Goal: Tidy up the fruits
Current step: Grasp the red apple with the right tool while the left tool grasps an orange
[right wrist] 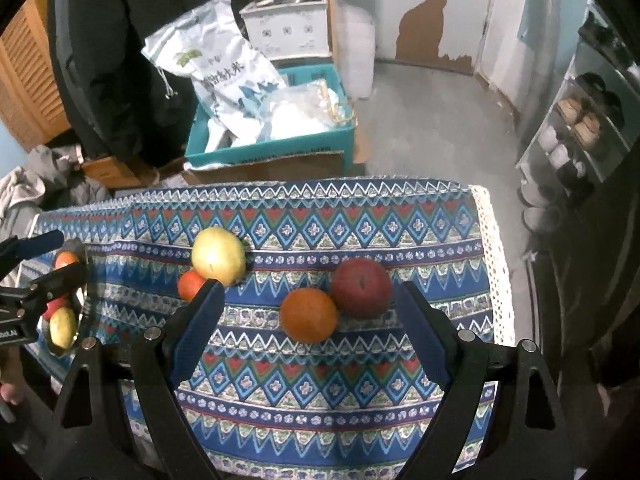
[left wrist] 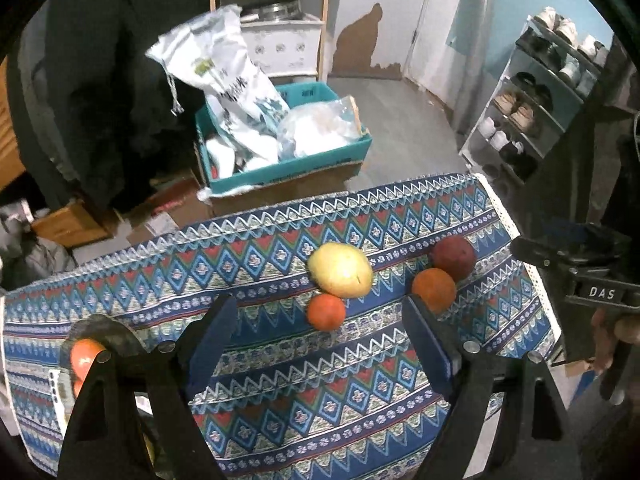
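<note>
4 fruits lie loose on the patterned tablecloth [right wrist: 360,392]: a yellow pear [right wrist: 218,255] touching a small orange fruit [right wrist: 191,285] just in front of it, and, apart to their right, a larger orange [right wrist: 308,315] touching a dark red apple [right wrist: 362,287]. At the cloth's left edge a metal dish [right wrist: 82,280] holds more fruit, partly hidden. The right gripper [right wrist: 310,308] hangs over the orange and apple, jaws wide, gripping nothing. The left gripper [left wrist: 320,316] stands wide over the small orange fruit, empty. Behind the table a teal box [right wrist: 272,148] holds white bags.
</note>
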Demonstrator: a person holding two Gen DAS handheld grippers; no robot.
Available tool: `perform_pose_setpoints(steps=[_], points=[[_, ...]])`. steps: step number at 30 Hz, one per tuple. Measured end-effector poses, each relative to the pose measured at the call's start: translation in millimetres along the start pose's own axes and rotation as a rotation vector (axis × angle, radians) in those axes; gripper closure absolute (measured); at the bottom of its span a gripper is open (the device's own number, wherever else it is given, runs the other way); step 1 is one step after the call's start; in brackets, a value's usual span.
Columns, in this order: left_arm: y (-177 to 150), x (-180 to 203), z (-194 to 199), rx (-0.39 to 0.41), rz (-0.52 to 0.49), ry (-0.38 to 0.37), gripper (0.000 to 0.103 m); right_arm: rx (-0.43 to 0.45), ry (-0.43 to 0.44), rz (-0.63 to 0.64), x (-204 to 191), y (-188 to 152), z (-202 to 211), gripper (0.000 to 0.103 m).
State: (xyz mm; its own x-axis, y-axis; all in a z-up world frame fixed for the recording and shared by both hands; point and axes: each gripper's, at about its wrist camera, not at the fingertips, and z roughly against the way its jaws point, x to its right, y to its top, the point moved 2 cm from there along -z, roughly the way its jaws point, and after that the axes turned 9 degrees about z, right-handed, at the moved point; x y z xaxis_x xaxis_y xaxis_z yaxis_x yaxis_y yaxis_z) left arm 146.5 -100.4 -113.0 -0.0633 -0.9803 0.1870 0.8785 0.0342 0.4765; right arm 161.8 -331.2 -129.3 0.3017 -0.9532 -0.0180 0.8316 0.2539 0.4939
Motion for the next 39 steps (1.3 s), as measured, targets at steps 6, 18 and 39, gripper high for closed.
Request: perform_pose_setpoints(steps=[6, 18, 39], points=[[14.1, 0.9, -23.2, -0.045, -0.017, -0.003, 0.017, -0.086, 0.012, 0.005, 14.9, 12.2, -30.6, 0.016], [5.1, -11.5, -100.3, -0.174, 0.018, -0.004, 0.017, -0.243, 0.025, -0.094, 49.6, -5.5, -116.3, 0.016], [-29.6, 0.4, -175.5, -0.288, -0.056, 0.0, 0.017, -0.34, 0.072, -0.21, 71.0, -39.7, -178.0, 0.019]])
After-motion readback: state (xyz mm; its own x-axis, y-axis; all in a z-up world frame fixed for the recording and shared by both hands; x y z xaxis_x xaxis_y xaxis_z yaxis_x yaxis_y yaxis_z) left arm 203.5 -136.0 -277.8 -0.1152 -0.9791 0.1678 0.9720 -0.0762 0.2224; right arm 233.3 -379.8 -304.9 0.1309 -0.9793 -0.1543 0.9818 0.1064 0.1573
